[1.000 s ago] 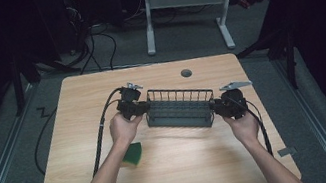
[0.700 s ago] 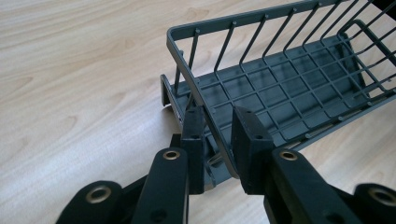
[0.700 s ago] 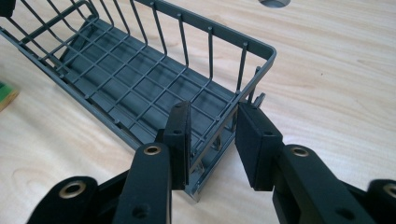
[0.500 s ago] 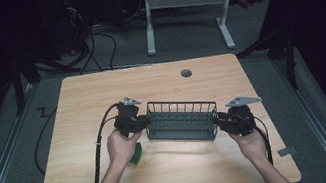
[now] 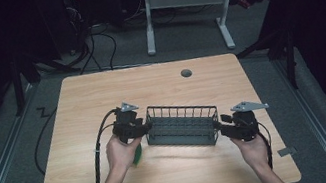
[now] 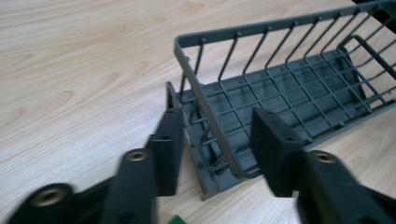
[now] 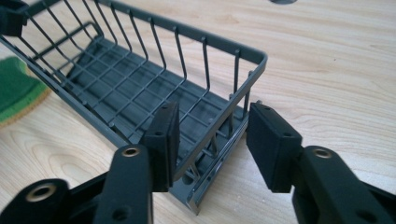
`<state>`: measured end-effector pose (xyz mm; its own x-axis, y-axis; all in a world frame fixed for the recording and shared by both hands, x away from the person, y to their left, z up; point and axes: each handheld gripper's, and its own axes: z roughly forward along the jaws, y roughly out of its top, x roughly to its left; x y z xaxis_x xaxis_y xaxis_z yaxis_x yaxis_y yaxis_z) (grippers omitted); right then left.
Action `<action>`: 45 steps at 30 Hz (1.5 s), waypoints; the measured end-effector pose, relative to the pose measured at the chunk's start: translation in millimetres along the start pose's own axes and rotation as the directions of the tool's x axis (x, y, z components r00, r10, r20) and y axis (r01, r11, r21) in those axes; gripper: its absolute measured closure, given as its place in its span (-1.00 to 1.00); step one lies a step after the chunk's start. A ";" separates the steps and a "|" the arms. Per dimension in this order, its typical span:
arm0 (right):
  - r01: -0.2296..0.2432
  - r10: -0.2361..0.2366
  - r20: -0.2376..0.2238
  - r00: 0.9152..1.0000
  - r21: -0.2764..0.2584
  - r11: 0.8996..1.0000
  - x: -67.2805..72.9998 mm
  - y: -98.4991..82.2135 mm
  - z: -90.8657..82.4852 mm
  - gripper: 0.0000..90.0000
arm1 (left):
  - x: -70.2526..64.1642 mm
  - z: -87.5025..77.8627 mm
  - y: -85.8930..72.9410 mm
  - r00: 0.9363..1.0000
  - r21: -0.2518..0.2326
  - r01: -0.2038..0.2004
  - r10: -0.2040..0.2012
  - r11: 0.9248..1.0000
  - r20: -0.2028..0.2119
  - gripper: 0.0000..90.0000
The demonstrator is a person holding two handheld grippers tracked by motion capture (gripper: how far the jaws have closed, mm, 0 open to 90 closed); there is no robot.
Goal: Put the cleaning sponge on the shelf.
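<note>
— Near the worktop's (image 5: 75, 96) front edge, where does the wire basket (image 5: 182, 126) sit?
— Midway between both side edges, flat on the wood.
— And each claw?
— Left claw (image 5: 143, 128) and right claw (image 5: 221, 129) have just been opening; jaws straddle the basket's ends, unclamped.

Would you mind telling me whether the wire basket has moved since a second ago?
Yes. The wire basket has moved toward the person, away from the round grommet.
</note>
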<state>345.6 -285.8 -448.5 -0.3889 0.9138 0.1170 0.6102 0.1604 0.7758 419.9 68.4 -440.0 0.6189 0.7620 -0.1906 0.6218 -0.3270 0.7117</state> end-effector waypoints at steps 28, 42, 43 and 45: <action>-0.100 0.108 0.162 0.981 -0.052 0.994 -65.7 -65.7 -5.8 -0.07 | 19.9 -56.2 -61.4 0.987 -0.105 0.096 -0.109 0.990 -0.121 -0.40; -0.125 0.125 0.201 0.971 -0.012 0.992 -78.3 -83.0 8.1 -0.06 | 36.1 -52.2 -92.7 0.996 0.016 -0.003 0.004 1.000 -0.090 -0.67; -0.137 0.134 0.203 0.970 -0.002 0.991 -78.6 -84.1 8.8 -0.06 | 35.4 -50.9 -93.4 0.996 0.024 -0.009 0.012 1.000 -0.090 -0.68; -0.143 0.141 0.208 0.968 -0.009 0.990 -78.7 -84.6 7.9 -0.06 | 32.5 -45.3 -95.9 0.996 0.044 -0.014 0.018 0.999 -0.087 -0.77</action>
<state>330.0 -368.3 -528.3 -0.1468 0.9847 0.0940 0.6534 0.0252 0.7566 358.7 149.8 -483.8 0.5855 0.8020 -0.1182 0.6338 -0.3619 0.6836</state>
